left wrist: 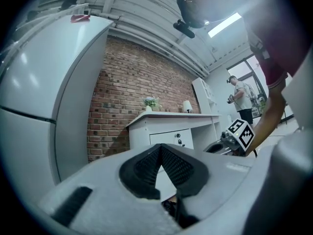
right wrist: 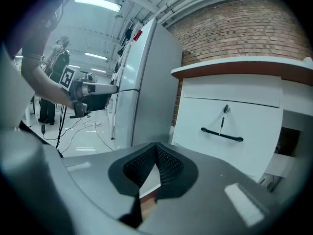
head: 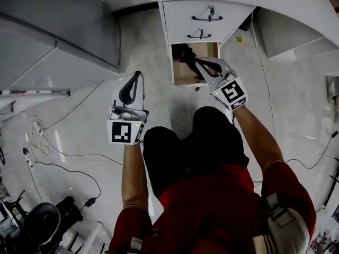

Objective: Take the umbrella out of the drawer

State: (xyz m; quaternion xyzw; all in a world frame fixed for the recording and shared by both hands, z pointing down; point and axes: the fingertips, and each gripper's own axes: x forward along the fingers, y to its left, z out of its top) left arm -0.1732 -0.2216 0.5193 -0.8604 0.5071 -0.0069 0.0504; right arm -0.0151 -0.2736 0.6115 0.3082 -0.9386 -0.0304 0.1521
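Seen from above, a pale, glossy tiled floor (head: 159, 105) fills the room. Loose cables (head: 69, 155) trail across it at 8 o'clock, and a tall grey fridge (head: 53, 25) stands at 10 o'clock. The left gripper view shows a red brick wall (left wrist: 132, 82) behind the furniture and a bright ceiling light overhead.

At 12 o'clock stands a white drawer unit (head: 180, 15). Its two upper drawers (head: 204, 28) are closed, each with a black bar handle. The bottom drawer (head: 180, 77) is pulled open, showing a bare wooden inside. A dark thing, the umbrella (head: 184, 53), lies in it towards the back.

A person in a red top and dark trousers crouches in front of the unit, holding a gripper in each hand. The right gripper (head: 200, 63) is over the open drawer at 1 o'clock, just beside the umbrella. Its fingers are clenched together with nothing between them. The left gripper (head: 139, 74) hangs over bare floor at 10 o'clock from centre, well apart from the drawer. Its fingers are also pressed tip to tip and empty.
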